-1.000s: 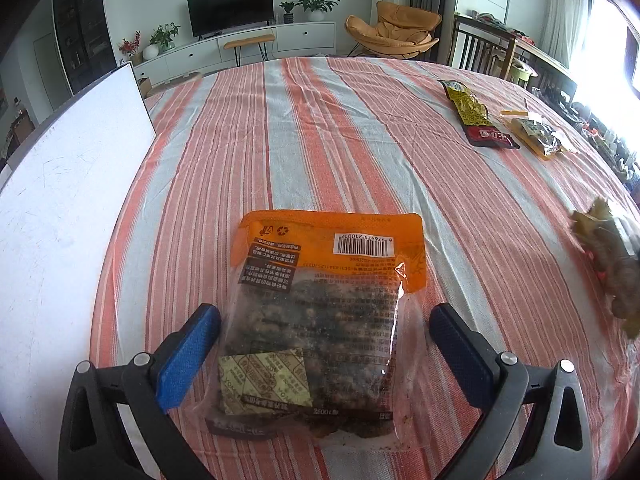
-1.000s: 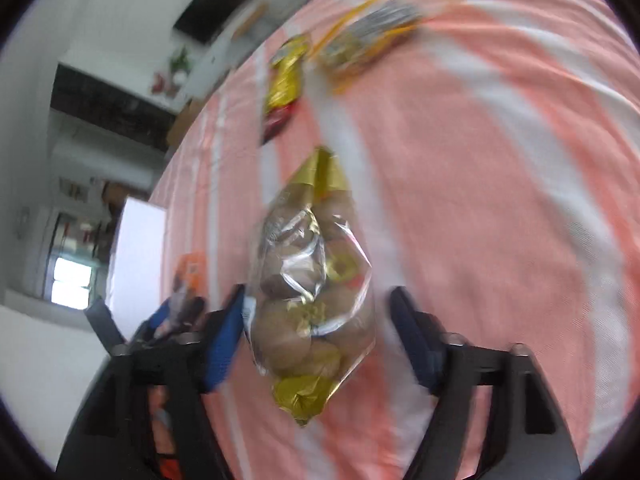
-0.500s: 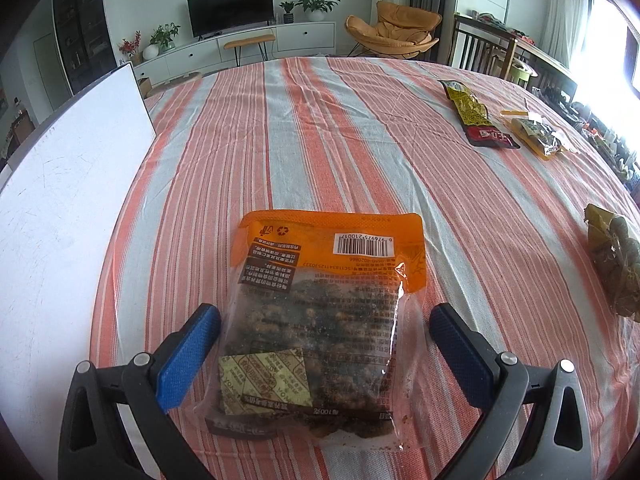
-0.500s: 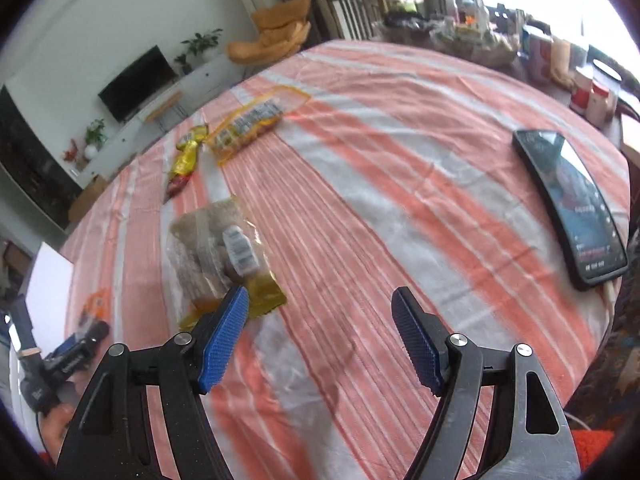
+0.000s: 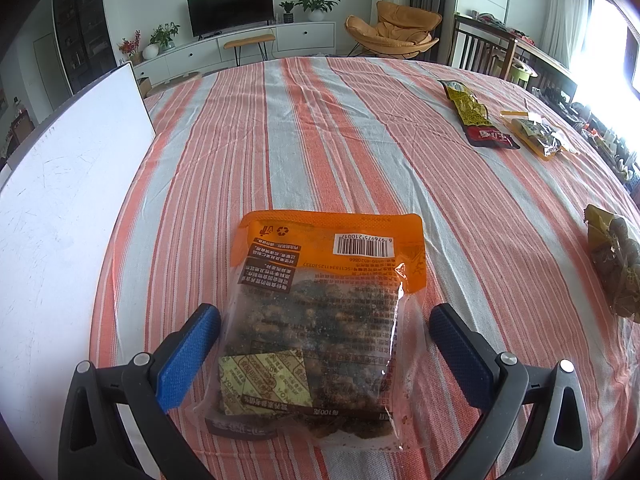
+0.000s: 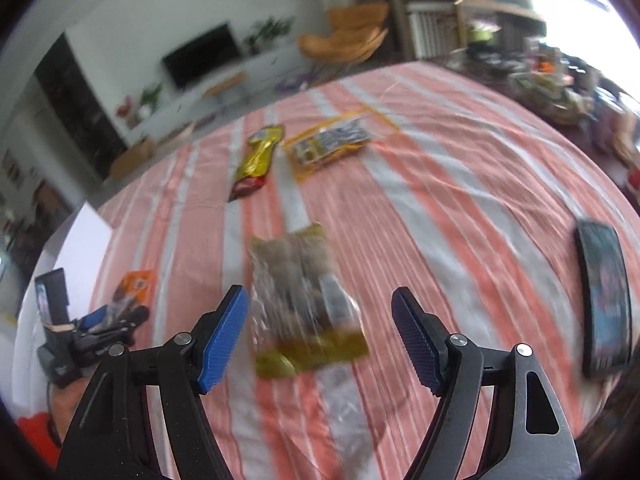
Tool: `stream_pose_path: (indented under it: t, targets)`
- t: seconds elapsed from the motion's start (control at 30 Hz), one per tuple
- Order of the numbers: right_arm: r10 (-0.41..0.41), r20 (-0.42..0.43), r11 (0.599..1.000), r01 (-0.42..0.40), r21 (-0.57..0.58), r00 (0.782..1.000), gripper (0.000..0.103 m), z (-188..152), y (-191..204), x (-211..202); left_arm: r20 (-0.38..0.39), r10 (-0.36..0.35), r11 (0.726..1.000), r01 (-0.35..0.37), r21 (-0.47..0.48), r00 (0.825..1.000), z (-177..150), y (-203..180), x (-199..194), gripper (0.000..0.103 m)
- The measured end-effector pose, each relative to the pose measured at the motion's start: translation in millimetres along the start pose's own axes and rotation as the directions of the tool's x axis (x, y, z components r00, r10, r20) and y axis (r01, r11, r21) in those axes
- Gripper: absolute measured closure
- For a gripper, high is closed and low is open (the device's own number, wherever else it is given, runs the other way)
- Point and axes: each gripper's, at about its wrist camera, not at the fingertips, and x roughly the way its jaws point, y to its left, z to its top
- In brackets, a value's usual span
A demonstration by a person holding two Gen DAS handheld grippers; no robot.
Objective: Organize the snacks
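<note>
An orange-topped clear snack bag (image 5: 320, 312) lies flat on the striped tablecloth between the fingers of my left gripper (image 5: 324, 346), which is open around it. A clear bag of brown snacks with gold ends (image 6: 304, 300) lies on the cloth just ahead of my right gripper (image 6: 320, 338), which is open and empty; the same bag shows at the right edge of the left wrist view (image 5: 616, 264). A yellow-and-red packet (image 6: 256, 164) and a flat yellow-edged packet (image 6: 332, 144) lie farther back. The right wrist view is blurred.
A white board (image 5: 60, 208) lies along the left of the table. A dark phone (image 6: 606, 296) lies near the right edge. The left gripper (image 6: 96, 328) shows at the left of the right wrist view. Chairs and clutter stand beyond the table's far right.
The right gripper let go of the gold-ended bag, which now lies on the cloth, then swung round to face it. The left gripper and the orange bag have not moved.
</note>
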Motion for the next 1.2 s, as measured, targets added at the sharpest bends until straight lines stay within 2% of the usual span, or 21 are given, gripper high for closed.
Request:
stream_pose_path:
  t: [0.07,0.13,0.23,0.3,0.33,0.37,0.4,0.47,0.53,0.6,0.67,0.73,0.83,0.9,0.93,1.0,1.03,1.1,1.13,1.2]
  targets:
    - [0.014,-0.063,0.999,-0.016,-0.037,0.998,0.025,19.7,5.2,9.9,-0.010,-0.001,1.000,0.001,0.003,1.000,0.7,-0.2,0.3,0.000]
    - [-0.002,-0.148,0.996,-0.012,-0.090,0.989,0.025,30.3,15.7,25.5,-0.062,-0.018,1.000,0.019,0.025,0.998,4.2,0.8,0.8,0.000]
    - [-0.134,-0.247,0.970,0.076,-0.230,0.960,0.026,24.7,39.7,53.5,-0.143,-0.025,0.999,0.031,0.040,0.989,9.4,3.0,1.8,0.000]
    - [-0.194,-0.263,0.949,0.113,-0.294,0.945,0.027,18.2,49.6,66.2,-0.166,-0.028,0.998,0.037,0.050,0.986,10.6,3.3,1.9,0.000]
    - [-0.222,-0.275,0.940,0.130,-0.316,0.935,0.028,14.3,53.1,73.7,-0.166,-0.030,0.998,0.040,0.053,0.986,10.6,4.2,0.0,0.007]
    - [-0.249,-0.281,0.933,0.152,-0.326,0.927,0.028,10.6,54.2,79.0,-0.147,-0.034,0.998,0.042,0.051,0.989,9.6,5.5,-4.0,0.026]
    - [-0.252,-0.271,0.934,0.161,-0.319,0.929,0.033,9.2,53.7,77.6,-0.128,-0.039,0.998,0.045,0.043,0.991,10.0,8.3,-8.5,0.031]
    - [-0.209,-0.267,0.955,0.139,-0.261,0.941,0.036,8.7,49.8,69.8,-0.125,-0.074,0.997,0.076,0.011,0.989,8.3,14.8,-12.2,0.036]
    - [-0.112,-0.271,0.985,0.072,-0.155,0.956,0.037,7.9,41.1,54.0,-0.110,-0.086,0.996,0.085,-0.017,0.990,3.5,19.8,-19.4,0.037]
    - [-0.052,-0.246,0.996,0.031,-0.089,0.968,0.037,7.7,36.5,37.5,-0.084,-0.141,0.988,0.135,-0.069,0.986,-0.2,22.7,-32.4,0.038]
    - [0.008,-0.227,0.999,-0.017,-0.038,0.974,0.037,7.7,36.0,20.3,-0.051,-0.242,0.964,0.233,-0.131,0.969,-3.6,25.4,-55.4,0.038]
    - [0.075,-0.217,0.997,-0.078,-0.004,0.973,0.037,8.6,42.2,5.1,-0.002,-0.325,0.935,0.321,-0.154,0.946,-4.1,29.3,-88.1,0.037]
    - [0.142,-0.196,0.988,-0.152,-0.036,0.970,0.037,13.6,77.1,-17.2,0.078,-0.365,0.916,0.373,-0.147,0.928,-1.2,48.1,-139.1,0.037]
    - [0.191,-0.185,0.976,-0.207,-0.072,0.964,0.037,18.8,110.0,-28.6,0.134,-0.342,0.922,0.360,-0.146,0.930,-2.2,76.3,-175.6,0.037]
    - [0.240,-0.184,0.960,-0.262,-0.103,0.953,0.037,19.6,138.3,-37.3,0.152,-0.318,0.928,0.340,-0.150,0.936,-3.9,90.8,-187.8,0.037]
    - [0.316,-0.190,0.928,-0.344,-0.144,0.930,0.037,18.0,181.2,-46.6,0.175,-0.238,0.948,0.267,-0.170,0.955,-12.4,127.8,-212.1,0.037]
    - [0.359,-0.198,0.905,-0.393,-0.164,0.912,0.037,16.1,205.6,-51.3,0.180,-0.186,0.957,0.219,-0.189,0.966,-18.1,147.4,-221.9,0.037]
    - [0.451,-0.231,0.847,-0.495,-0.194,0.862,0.037,7.9,259.0,-58.5,0.173,-0.057,0.966,0.099,-0.240,0.983,-34.0,189.9,-238.9,0.036]
    - [0.495,-0.256,0.812,-0.547,-0.206,0.831,0.037,2.8,288.5,-59.4,0.162,0.000,0.963,0.044,-0.264,0.987,-42.1,207.5,-244.2,0.035]
    - [0.542,-0.300,0.758,-0.611,-0.230,0.785,0.035,-9.7,335.3,-57.5,0.113,0.102,0.944,-0.060,-0.326,0.988,-62.0,244.7,-248.6,0.026]
